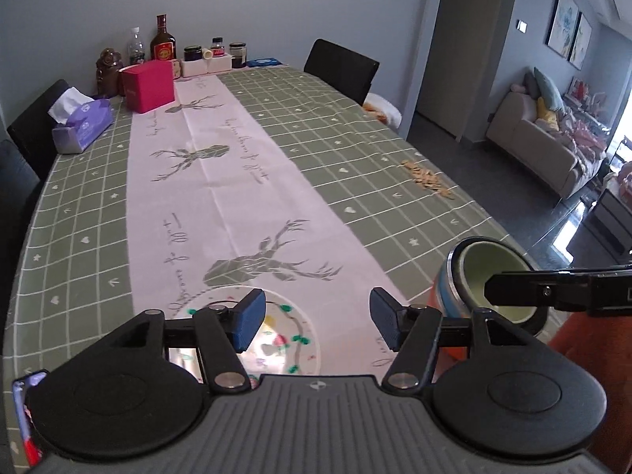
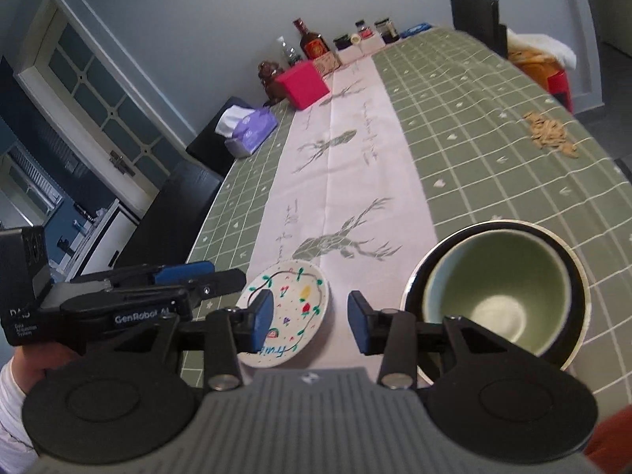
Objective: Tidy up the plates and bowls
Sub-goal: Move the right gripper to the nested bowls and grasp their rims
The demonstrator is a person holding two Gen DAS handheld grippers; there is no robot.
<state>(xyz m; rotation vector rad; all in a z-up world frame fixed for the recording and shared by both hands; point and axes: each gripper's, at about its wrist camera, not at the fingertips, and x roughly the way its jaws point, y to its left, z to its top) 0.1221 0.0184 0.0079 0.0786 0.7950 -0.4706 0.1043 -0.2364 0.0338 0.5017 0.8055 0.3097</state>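
Note:
A small white plate (image 1: 282, 339) painted with fruit lies on the pink runner at the table's near end; it also shows in the right wrist view (image 2: 292, 308). To its right a pale green bowl (image 2: 501, 284) sits nested inside a dark-rimmed bowl (image 2: 574, 272); in the left wrist view the green bowl (image 1: 493, 272) sits in a blue and orange outer bowl (image 1: 448, 288). My left gripper (image 1: 312, 320) is open and empty above the plate's right edge. My right gripper (image 2: 310, 316) is open and empty, between the plate and the bowls.
A purple tissue box (image 1: 85, 122), a red box (image 1: 148, 85), bottles and jars (image 1: 162, 41) stand at the table's far end. A pile of seeds (image 1: 426, 177) lies near the right edge. Black chairs (image 1: 341, 67) surround the table.

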